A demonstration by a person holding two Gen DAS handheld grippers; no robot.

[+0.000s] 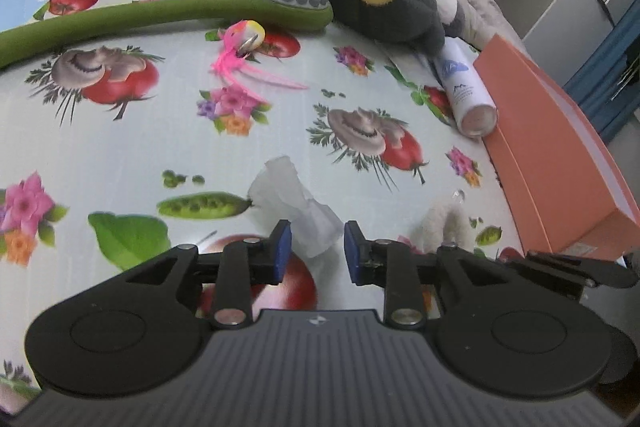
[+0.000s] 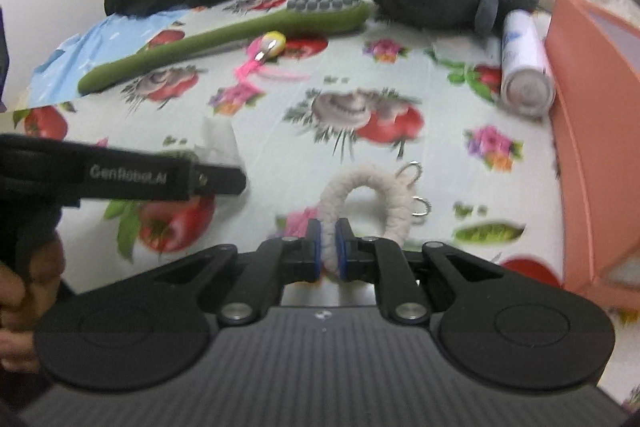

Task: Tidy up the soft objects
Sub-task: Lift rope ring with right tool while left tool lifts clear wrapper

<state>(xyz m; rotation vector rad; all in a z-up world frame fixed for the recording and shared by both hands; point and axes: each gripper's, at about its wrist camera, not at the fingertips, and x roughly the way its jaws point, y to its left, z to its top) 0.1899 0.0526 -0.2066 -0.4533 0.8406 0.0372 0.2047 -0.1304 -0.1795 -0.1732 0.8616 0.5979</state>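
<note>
Rope ring on the desk is pinched in the right tongs; left tongs gape over crumpled tissue; lifting toward the orange box likely follows.

Printed tablecloth, green massager, plush toy, tissue, can

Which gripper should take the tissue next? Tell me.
Left. The left gripper is open with the tissue between its fingertips, while the right gripper is shut on the rope ring.
</note>
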